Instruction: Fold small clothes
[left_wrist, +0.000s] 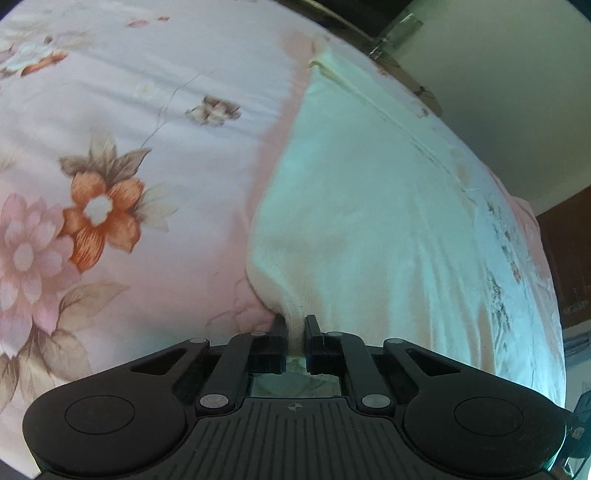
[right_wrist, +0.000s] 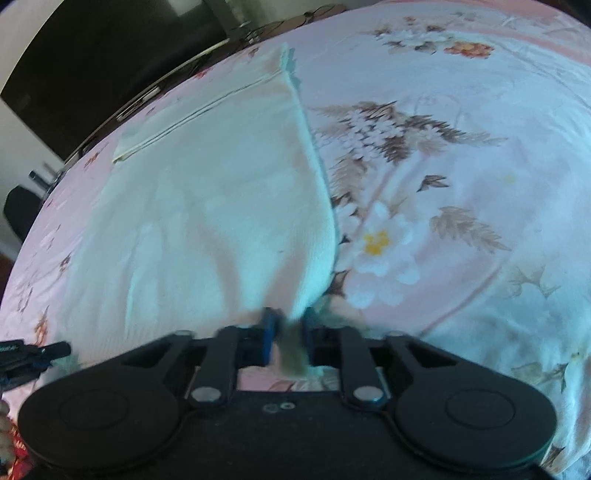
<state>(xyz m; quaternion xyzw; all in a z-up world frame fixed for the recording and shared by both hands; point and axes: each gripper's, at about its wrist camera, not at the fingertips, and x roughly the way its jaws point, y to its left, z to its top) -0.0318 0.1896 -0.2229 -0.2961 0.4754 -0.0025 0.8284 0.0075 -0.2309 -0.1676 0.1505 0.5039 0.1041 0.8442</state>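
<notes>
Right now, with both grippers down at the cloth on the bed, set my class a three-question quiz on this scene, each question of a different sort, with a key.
1. True or false: the left gripper is shut on the white cloth.
2. What is the right gripper doing? A) hanging open above the bed B) pinching the cloth's near edge C) holding a flower
3. Fill in: the cloth lies on a pink ______-printed bedsheet.

Key: 1 true; 2 B; 3 floral.
</notes>
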